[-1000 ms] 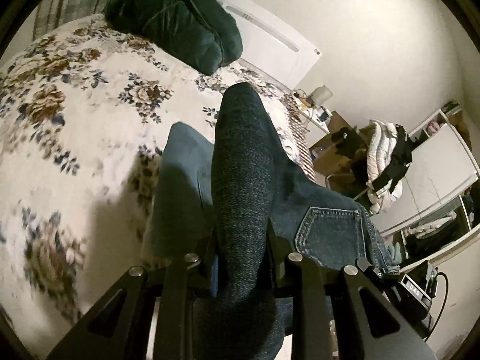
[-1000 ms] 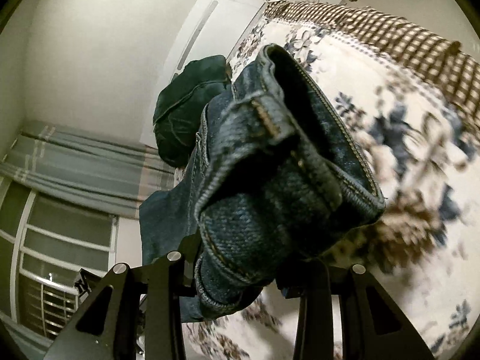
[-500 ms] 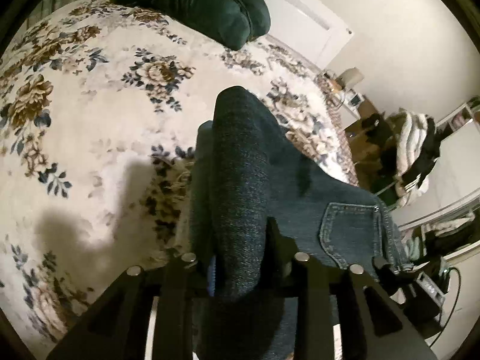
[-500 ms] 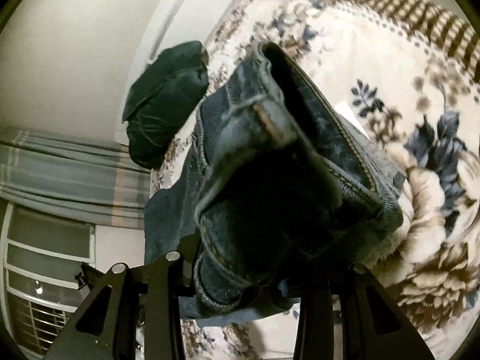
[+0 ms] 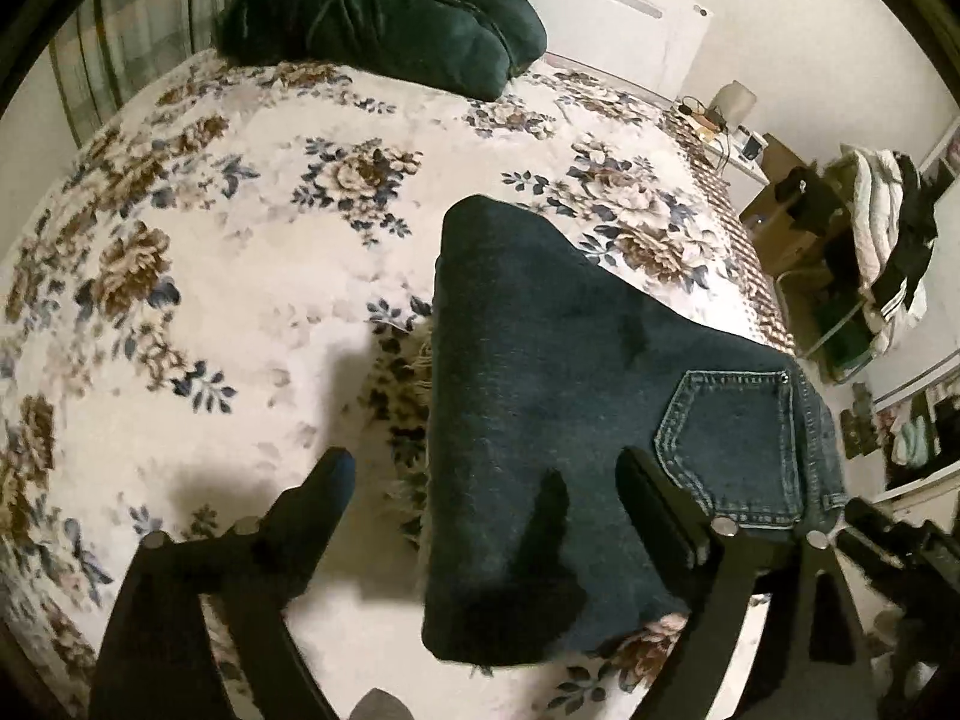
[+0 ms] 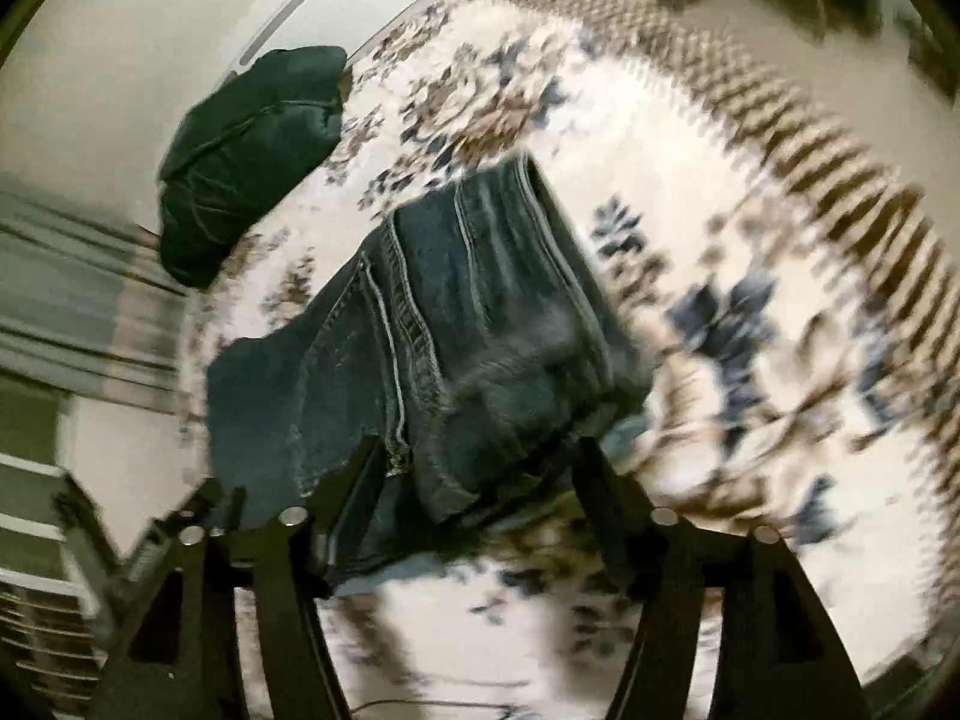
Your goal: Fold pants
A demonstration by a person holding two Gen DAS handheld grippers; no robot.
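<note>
Folded jeans (image 5: pixel 558 396) are lying flat on the floral bedspread (image 5: pixel 228 276), long axis running toward the green pillow (image 5: pixel 384 12). Left gripper (image 5: pixel 486 468) and right gripper (image 6: pixel 474 456) are both standing wide, holding nothing.

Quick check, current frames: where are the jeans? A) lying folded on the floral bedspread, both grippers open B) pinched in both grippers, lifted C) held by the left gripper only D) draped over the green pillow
A: the jeans lie flat on the floral bedspread, with the left gripper and the right gripper both spread open around them, gripping nothing.
</note>
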